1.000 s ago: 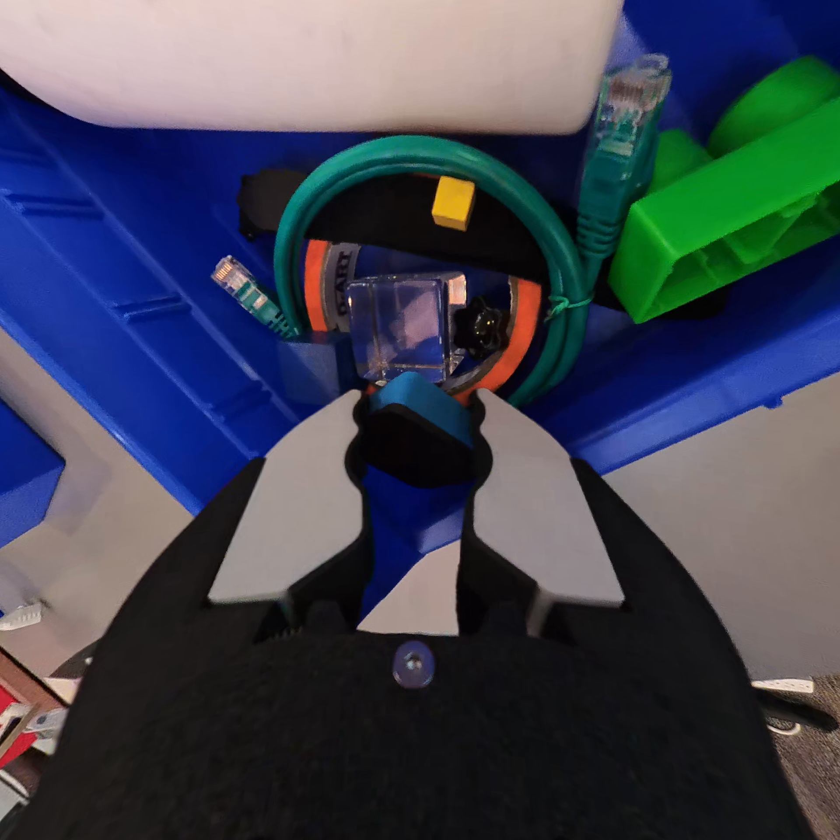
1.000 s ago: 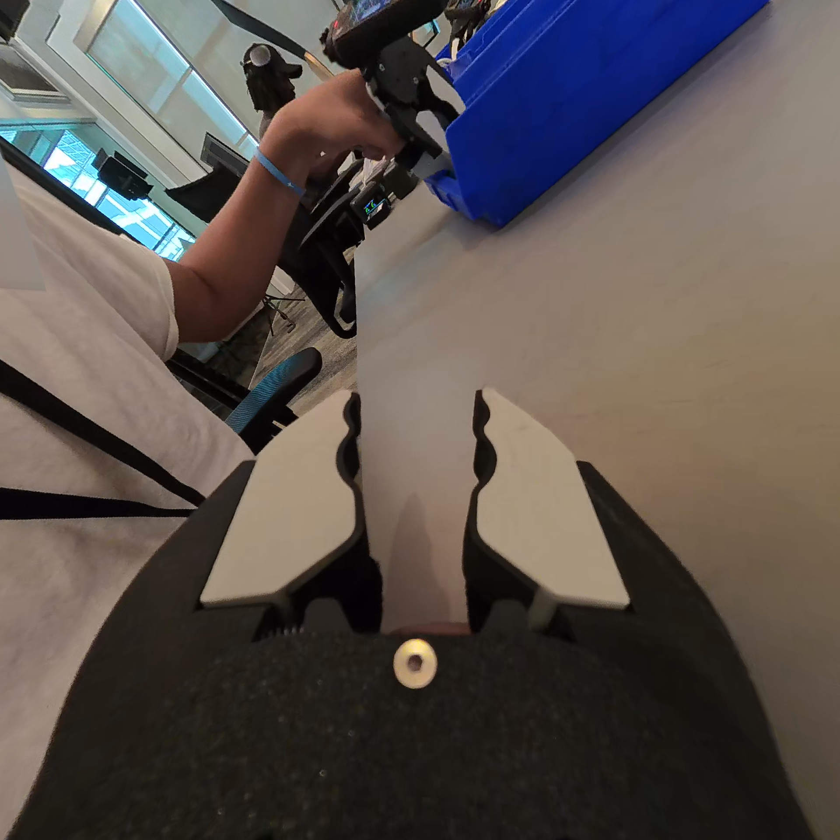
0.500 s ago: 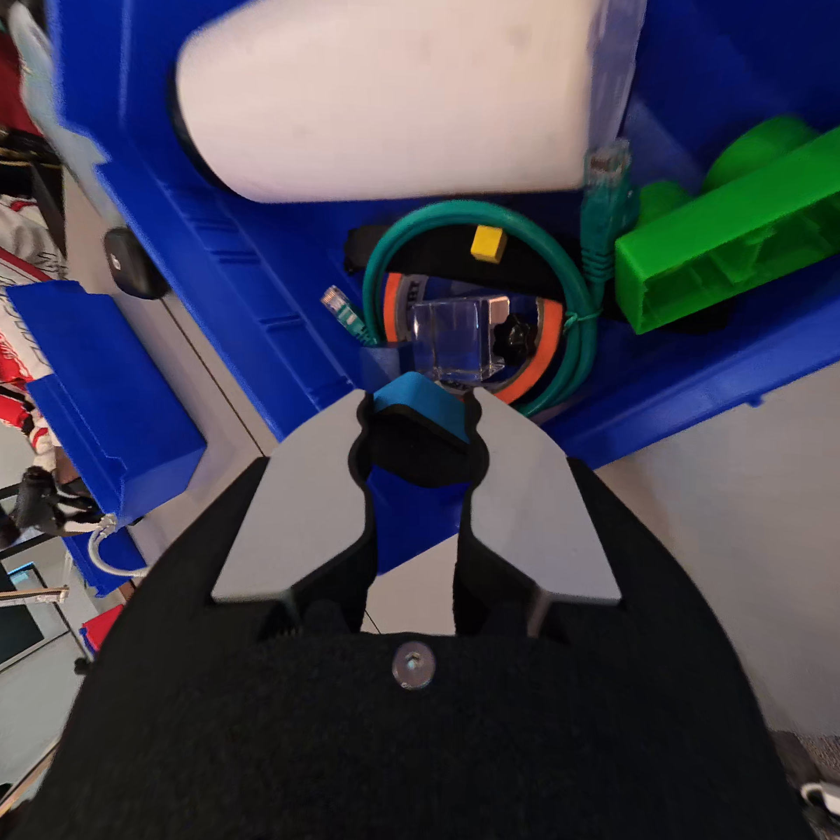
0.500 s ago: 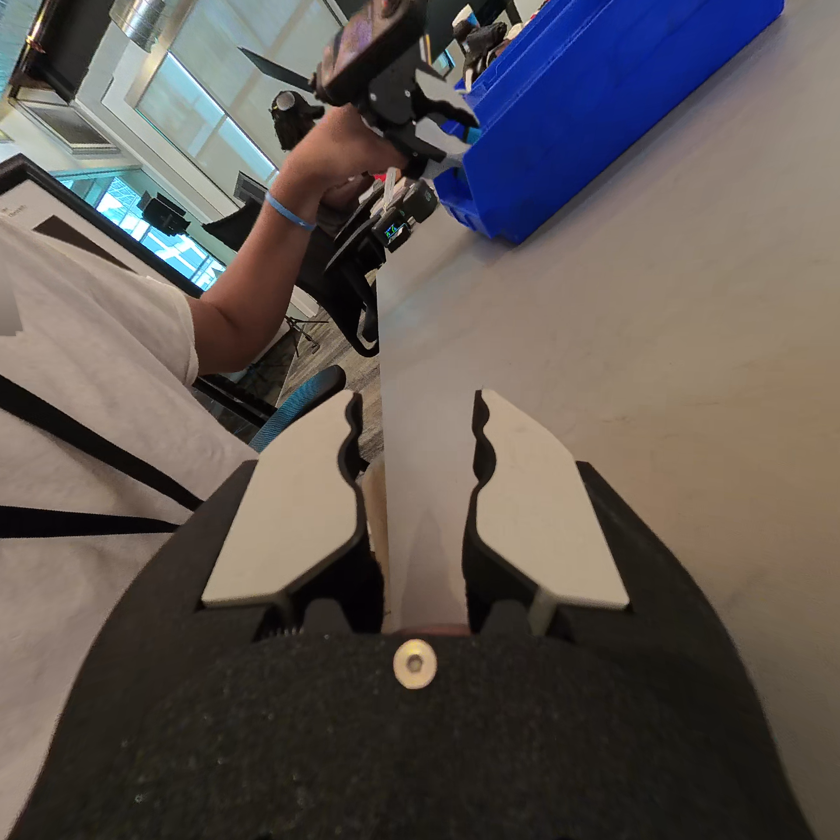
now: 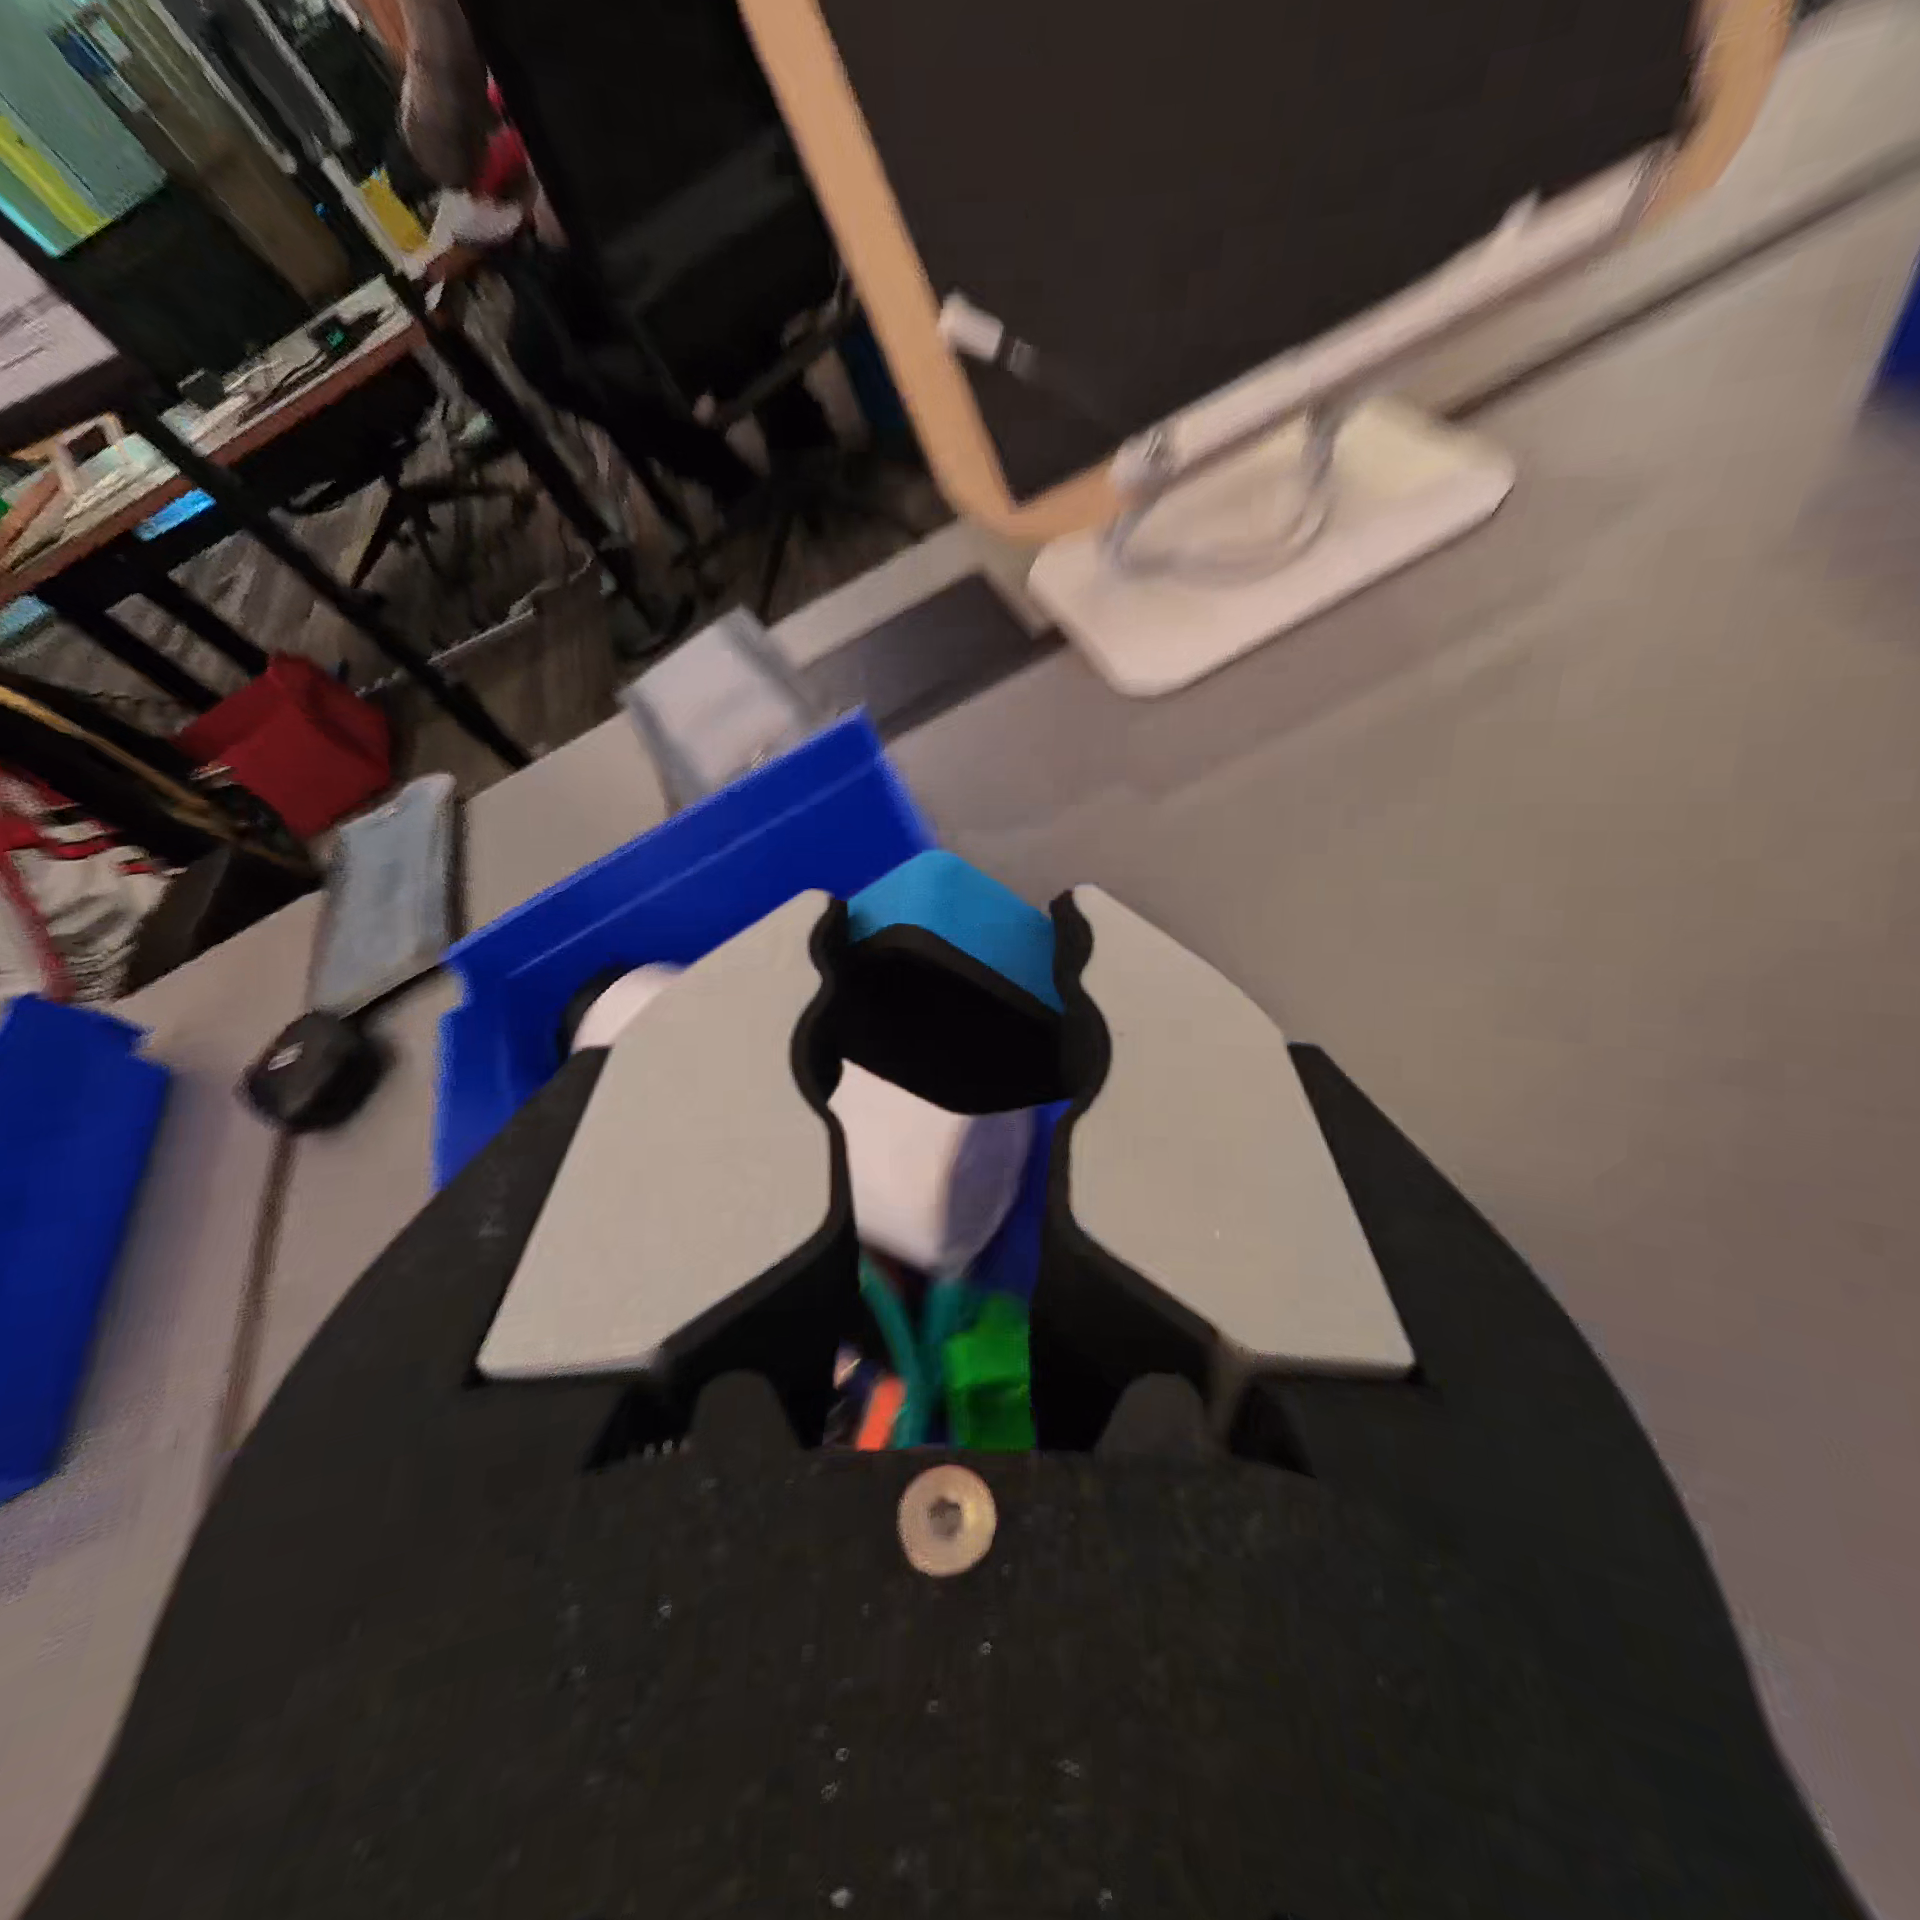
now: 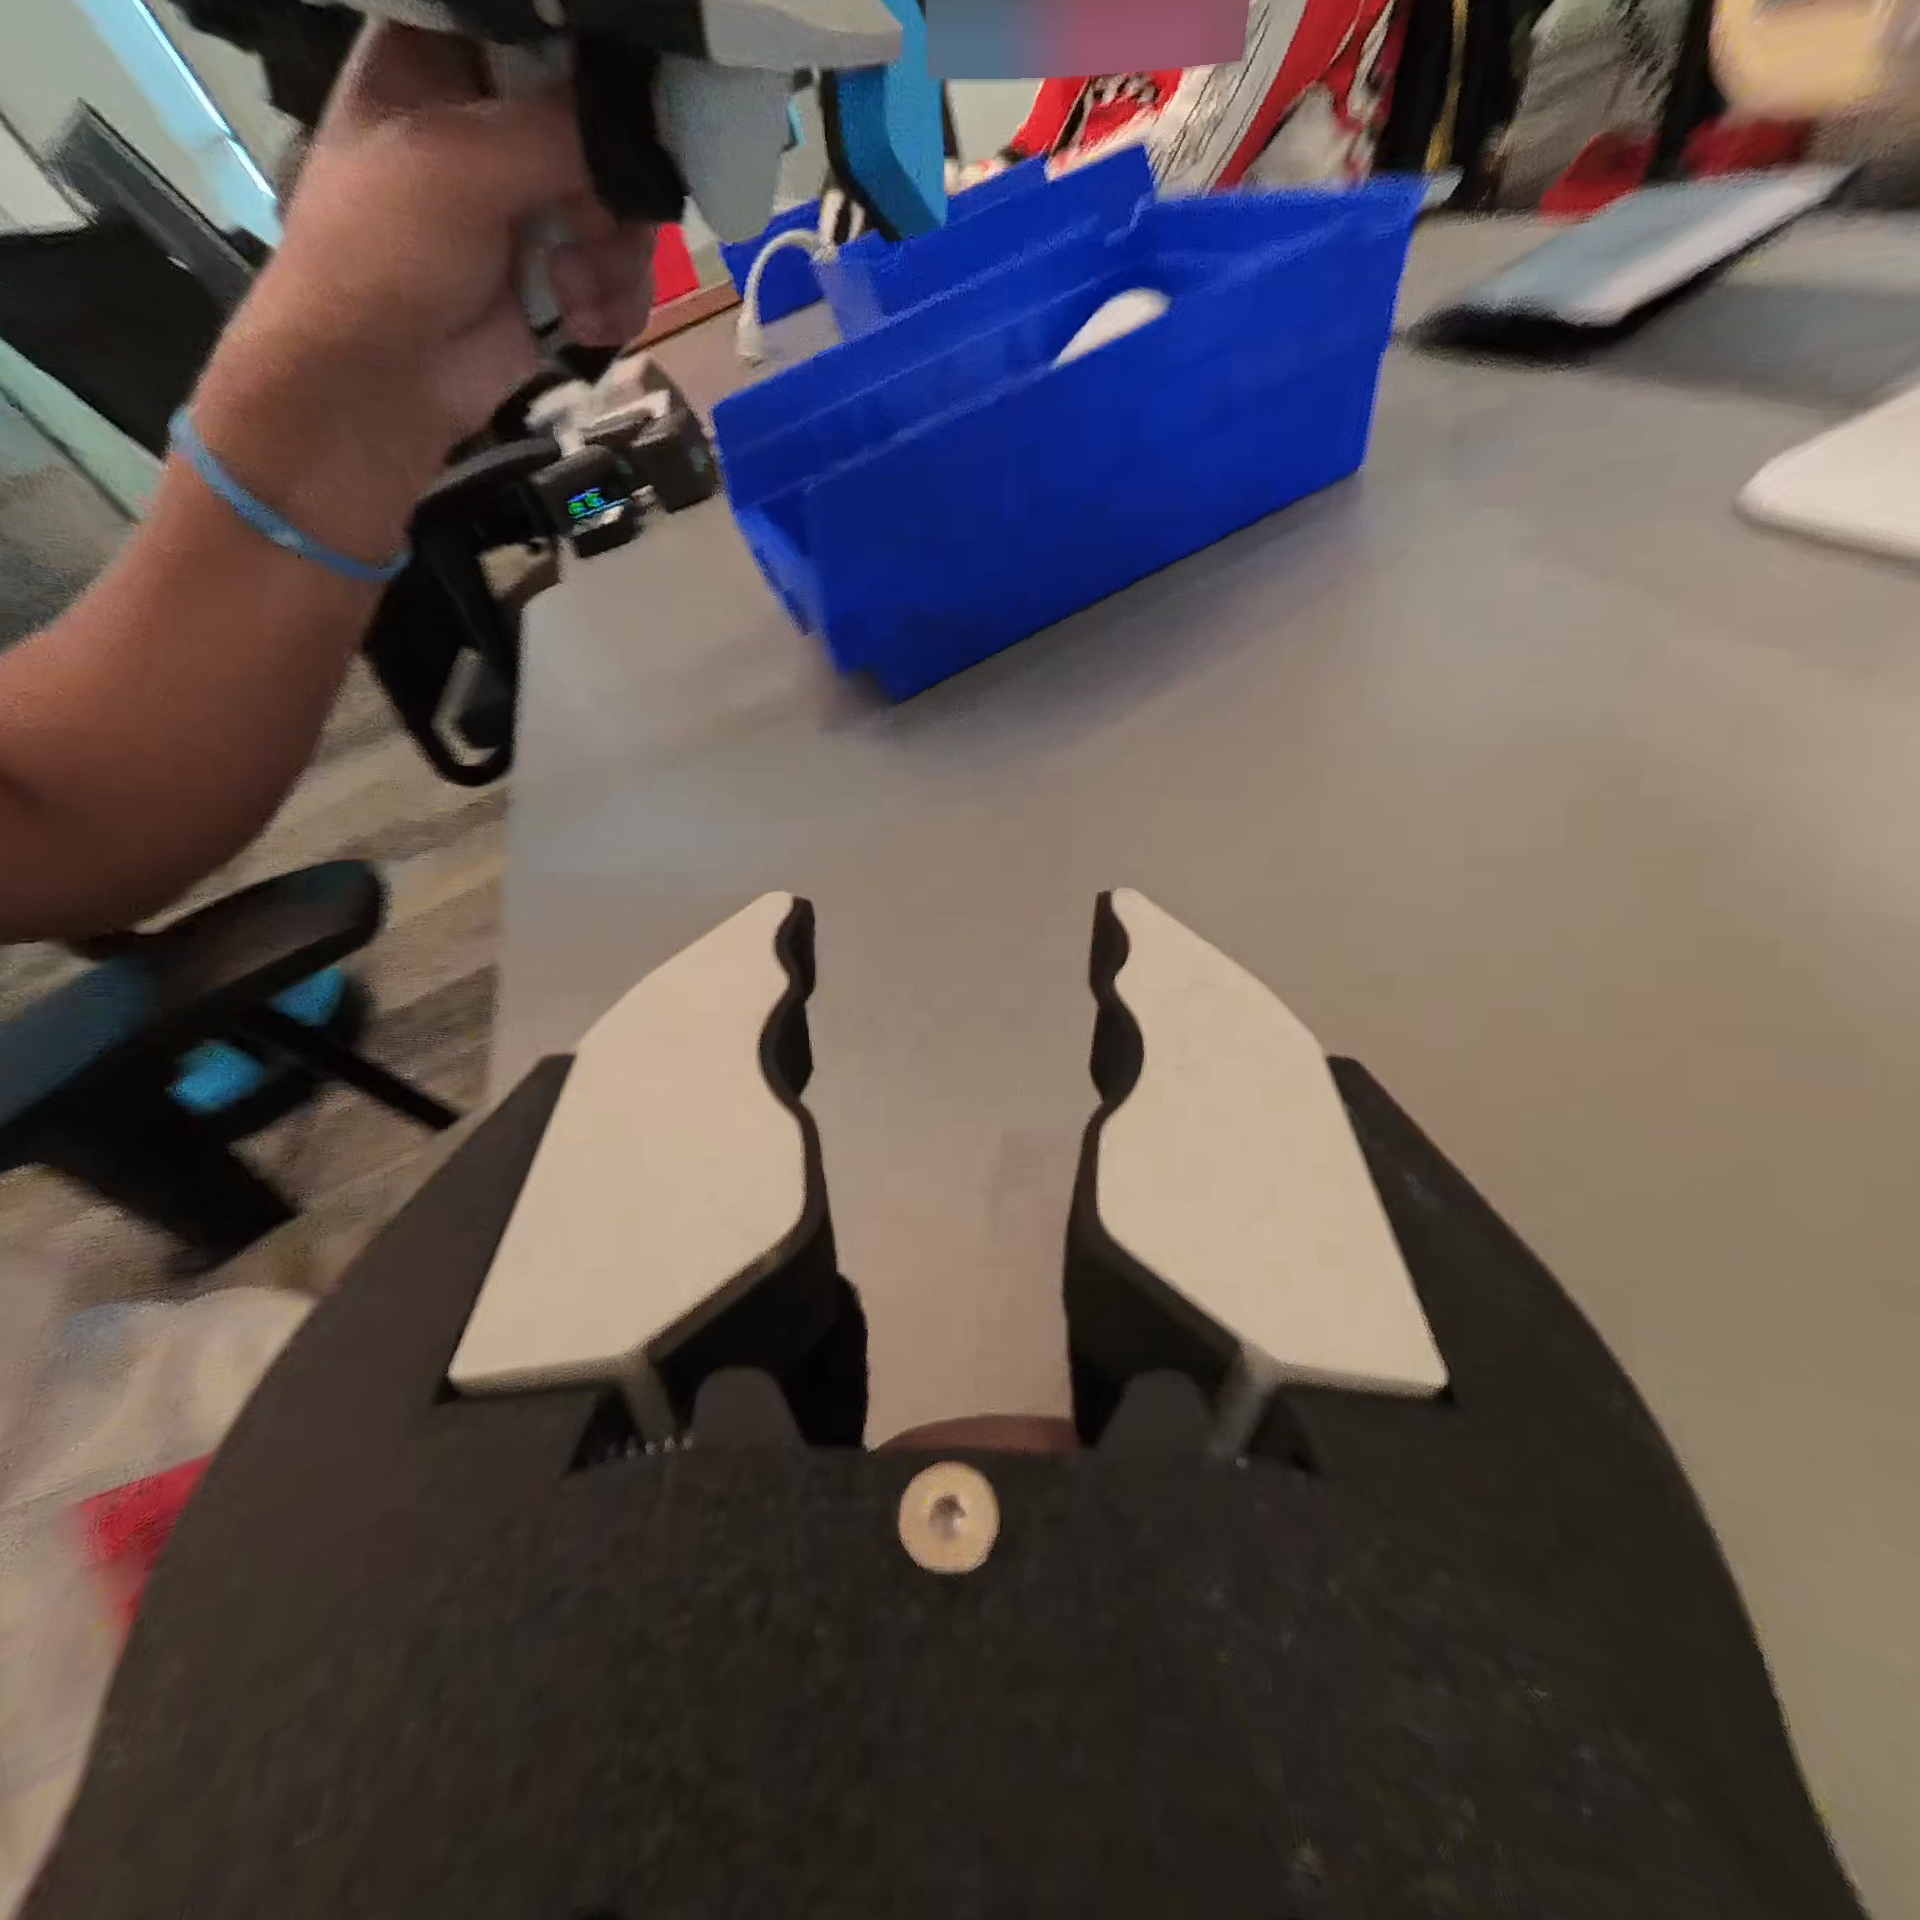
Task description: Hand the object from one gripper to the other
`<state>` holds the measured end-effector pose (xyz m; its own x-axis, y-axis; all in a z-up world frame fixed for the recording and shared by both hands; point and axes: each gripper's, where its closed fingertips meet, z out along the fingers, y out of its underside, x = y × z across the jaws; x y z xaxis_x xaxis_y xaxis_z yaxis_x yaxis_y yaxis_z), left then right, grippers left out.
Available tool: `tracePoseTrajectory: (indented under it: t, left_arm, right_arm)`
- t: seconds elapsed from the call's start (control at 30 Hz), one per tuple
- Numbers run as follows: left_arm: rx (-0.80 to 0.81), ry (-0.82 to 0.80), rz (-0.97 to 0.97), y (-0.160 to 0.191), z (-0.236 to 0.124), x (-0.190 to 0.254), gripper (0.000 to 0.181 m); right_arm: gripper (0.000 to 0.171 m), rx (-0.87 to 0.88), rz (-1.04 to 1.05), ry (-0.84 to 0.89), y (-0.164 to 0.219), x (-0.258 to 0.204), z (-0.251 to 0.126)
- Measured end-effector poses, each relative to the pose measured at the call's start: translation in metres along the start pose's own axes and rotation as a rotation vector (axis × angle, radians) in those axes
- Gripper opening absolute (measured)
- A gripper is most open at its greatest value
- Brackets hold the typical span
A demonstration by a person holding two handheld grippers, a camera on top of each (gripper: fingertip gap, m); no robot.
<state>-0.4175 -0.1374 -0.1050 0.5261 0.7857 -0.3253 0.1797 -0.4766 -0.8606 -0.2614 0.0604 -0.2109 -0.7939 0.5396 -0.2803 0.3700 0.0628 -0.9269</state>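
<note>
1. Clamping a blue-and-black object (image 5: 951, 982), the left gripper (image 5: 948, 940) has both grey fingers (image 5: 686, 1132) pressed on the thing's sides near their tips.
2. In the left wrist view the object shows a light-blue top face and a black face toward the camera, with angular, faceted edges; its blue end pokes out just past the fingertips.
3. In the right wrist view the same object (image 6: 883, 156) appears as a blue strip hanging down from the left gripper (image 6: 810, 114) at the far left, high above the grey table (image 6: 1455, 831); its long axis runs roughly up and down there, the free end pointing toward the table. Motion blur hides finer detail.
4. A hand (image 6: 416, 301) with a blue wristband (image 6: 270, 520) holds that gripper.
5. The right gripper (image 6: 948, 914) sits near, low over the table, its fingers spread apart with nothing between them.
6. A blue bin (image 6: 1039, 468) stands on the table farther off, below and right of the object, a white item (image 6: 1112, 317) showing inside it.
</note>
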Motion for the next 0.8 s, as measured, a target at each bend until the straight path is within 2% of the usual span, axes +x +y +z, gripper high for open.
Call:
tracePoseTrajectory:
  t: [0.07, 0.17, 0.23, 0.33, 0.5, 0.67, 0.8]
  left_arm:
    - [0.087, 0.064, -0.113, -0.025, 0.001, 0.021, 0.037]
    - [0.121, 0.081, -0.220, -0.043, 0.014, 0.044, 0.037]
    - [0.139, 0.154, -0.349, -0.050, 0.023, 0.066, 0.037]
    - [0.175, 0.269, -0.539, -0.055, 0.033, 0.098, 0.037]
    - [0.188, 0.437, -0.722, -0.050, 0.042, 0.142, 0.037]
    - [0.132, 0.456, -0.726, -0.038, 0.046, 0.167, 0.036]
    - [0.125, 0.474, -0.696, -0.040, 0.043, 0.181, 0.036]
  right_arm:
    - [0.052, 0.043, -0.104, 0.060, -0.024, 0.012, 0.011]
    - [0.052, 0.122, -0.241, 0.131, -0.059, 0.027, 0.032]
    - [0.054, 0.170, -0.312, 0.173, -0.074, 0.036, 0.049]
    - [0.059, 0.222, -0.343, 0.221, -0.083, 0.043, 0.066]
    - [0.058, 0.286, -0.361, 0.295, -0.075, 0.040, 0.066]
    - [0.049, 0.281, -0.482, 0.399, -0.076, 0.038, 0.050]
    - [0.041, 0.278, -0.449, 0.415, -0.079, 0.041, 0.045]
